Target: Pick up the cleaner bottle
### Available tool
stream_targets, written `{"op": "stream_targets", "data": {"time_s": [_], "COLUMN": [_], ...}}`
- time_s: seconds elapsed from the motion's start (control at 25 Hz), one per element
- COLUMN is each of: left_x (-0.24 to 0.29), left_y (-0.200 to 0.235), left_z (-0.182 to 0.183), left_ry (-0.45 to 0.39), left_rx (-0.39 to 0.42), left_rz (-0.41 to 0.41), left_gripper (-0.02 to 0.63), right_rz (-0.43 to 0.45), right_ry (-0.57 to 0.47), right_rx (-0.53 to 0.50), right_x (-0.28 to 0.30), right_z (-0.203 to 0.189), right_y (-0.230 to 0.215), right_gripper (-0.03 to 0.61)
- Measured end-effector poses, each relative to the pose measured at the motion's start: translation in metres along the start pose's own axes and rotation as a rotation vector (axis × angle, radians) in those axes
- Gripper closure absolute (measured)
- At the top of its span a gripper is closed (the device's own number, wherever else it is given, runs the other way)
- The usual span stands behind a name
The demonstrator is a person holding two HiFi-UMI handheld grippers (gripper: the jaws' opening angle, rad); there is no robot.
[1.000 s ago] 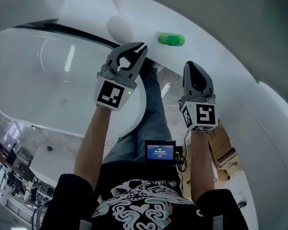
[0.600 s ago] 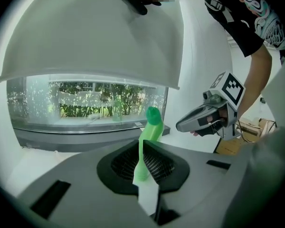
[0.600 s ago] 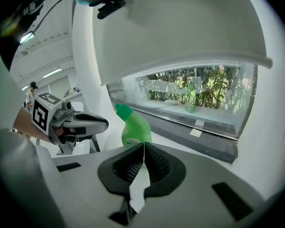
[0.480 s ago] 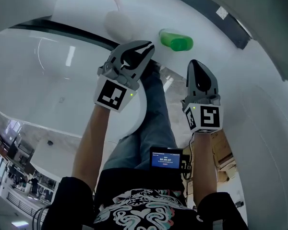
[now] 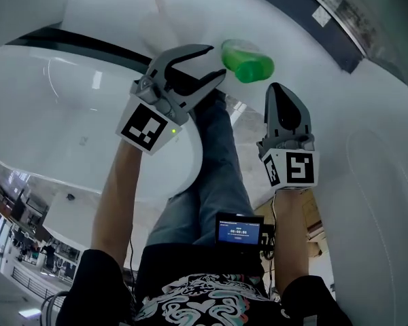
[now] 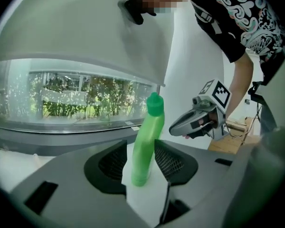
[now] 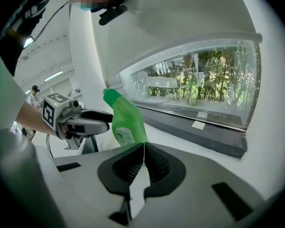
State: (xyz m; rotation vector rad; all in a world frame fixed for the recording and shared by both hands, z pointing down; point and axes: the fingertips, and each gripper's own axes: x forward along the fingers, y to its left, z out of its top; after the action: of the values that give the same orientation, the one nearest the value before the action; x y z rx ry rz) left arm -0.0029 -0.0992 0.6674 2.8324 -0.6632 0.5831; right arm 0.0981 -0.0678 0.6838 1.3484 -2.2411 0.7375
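- Bottle (image 6: 145, 146): slim, see-through green plastic w/ green cap; pale label on one side, seen in R gripper view.
- Stands upright on white ledge (image 6: 146, 203), in front of dark sill (image 7: 195, 130) below window (image 7: 199, 84).
- L gripper (image 5: 215, 61): jaws apart, have just been opening. Bottle sits at their mouth; in L gripper view it fills most of the gap btw the two ribbed pads. No pad seen pressing on it, so not gripped.
- R gripper (image 5: 279, 90): jaws shut tight together, nothing btw them. Hangs just right of bottle, tip aimed past it, not touching.
- The 2 grippers flank the bottle, L closer. Nothing else stands btw L jaws and bottle.
- Around: greenery behind window glass; small white tag (image 7: 197, 125) on sill; small lit screen (image 5: 239, 231) at person's waist; person's legs below, btw the arms.
- Hard to see: bottle base in R gripper view is cut off by the gripper's own body; label print too small to read.
- In L gripper view the bottle's right edge runs right along the right pad, so cannot tell if it grazes there.
- Head view bends everything strongly, so the ledge's real shape is unclear.
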Motion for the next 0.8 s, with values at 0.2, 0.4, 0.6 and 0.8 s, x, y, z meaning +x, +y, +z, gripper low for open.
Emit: {"op": "stream_targets", "data": {"time_s": [0.2,0.4,0.6,0.8], "left_x": [0.011,0.022,0.041,0.055], "left_y": [-0.003,-0.004,-0.012,-0.013], "left_z": [-0.007,-0.008,-0.017,-0.020], "left_ry": [0.037,0.032,0.065,0.075], "left_rx": [0.075,0.108,0.194,0.229], "left_rz": [-0.088,-0.141,-0.239,-0.269], "left_gripper": [0.378,0.359,0.341,0.331], "right_rz": [-0.036,-0.036,-0.030,-0.024], "right_ry": [-0.018,-0.023,-0.016,0.000], "right_rx": [0.024,0.020,0.036,0.043], "right_x": [0.004,0.004,0.003,0.005], "right_z": [0.004,0.002,-0.005,-0.010], "right_y": [-0.018,-0.021,-0.019,-0.019], "right_gripper": [0.549,0.549,0.549,0.549]}}
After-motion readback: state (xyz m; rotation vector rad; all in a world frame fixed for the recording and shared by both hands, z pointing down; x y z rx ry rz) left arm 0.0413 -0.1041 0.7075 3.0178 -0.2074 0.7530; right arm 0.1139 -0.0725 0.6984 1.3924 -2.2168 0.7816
